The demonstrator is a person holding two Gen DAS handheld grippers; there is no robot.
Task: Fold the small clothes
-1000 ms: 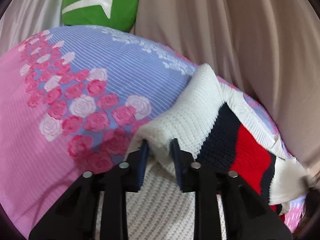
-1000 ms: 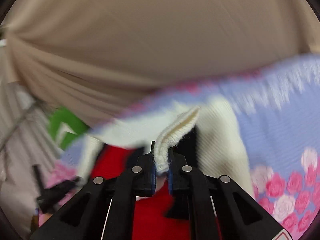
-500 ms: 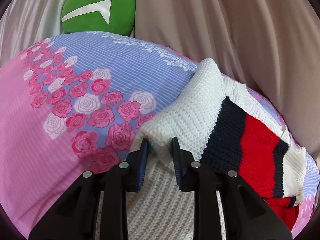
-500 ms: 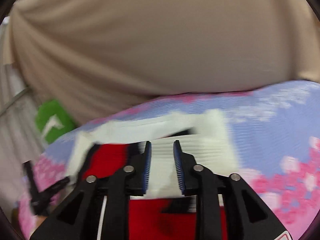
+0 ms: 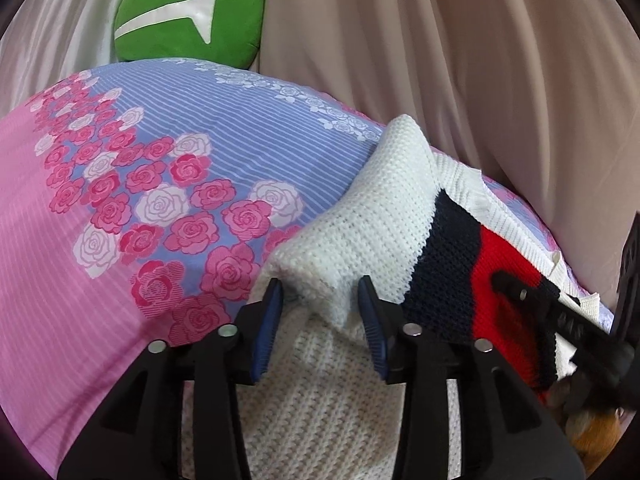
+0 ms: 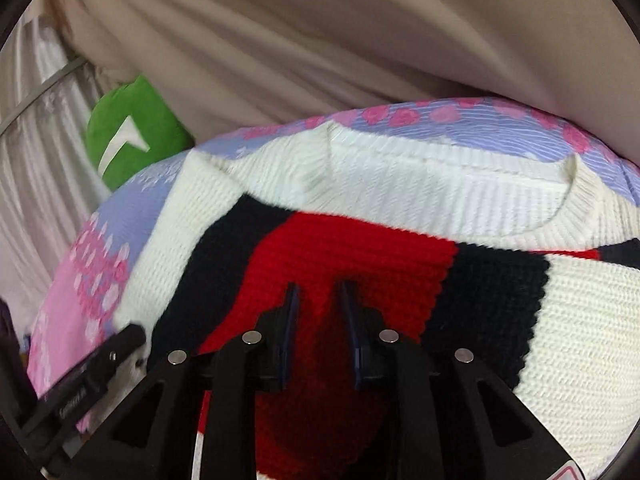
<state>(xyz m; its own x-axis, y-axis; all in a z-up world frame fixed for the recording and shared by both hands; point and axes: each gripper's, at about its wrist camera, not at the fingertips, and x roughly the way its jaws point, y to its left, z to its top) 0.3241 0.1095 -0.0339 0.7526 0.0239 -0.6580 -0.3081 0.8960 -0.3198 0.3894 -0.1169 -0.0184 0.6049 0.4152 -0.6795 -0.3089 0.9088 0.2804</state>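
left wrist view: my left gripper [image 5: 320, 312] points down at the sweater [image 5: 384, 216], which lies on the bedsheet [image 5: 160, 184]. its jaws are opening, now moderately wide. the folded white sleeve [image 5: 344, 264] sits between the fingers [image 5: 267, 320], and i see a gap between the knit and each pad, so i judge the sleeve released, not held. ahead and to the left of this tool the sheet is bare; far ahead left leans a green cushion [image 5: 188, 20] against the curtain [image 5: 480, 60]. off to the right of the tool the right gripper [image 5: 560, 320] shows as a black bar over the red band.

right wrist view: the right gripper [image 6: 320, 308] hangs over the sweater's red panel [image 6: 352, 256]. its jaws are narrow and closing, and the knit between them looks flat, with nothing pinched that i can see. the ribbed collar [image 6: 460, 184] runs ahead and to the right of the tool; the left gripper [image 6: 88, 368] shows at the lower left.

step in hand, as i judge it: let the sleeve fold settle. to do it well i would open the left jaws fully before lifting away, draw back along the fingers so a pad does not snag the loose knit, and keep the right tool off the red panel so the fold is not dragged.
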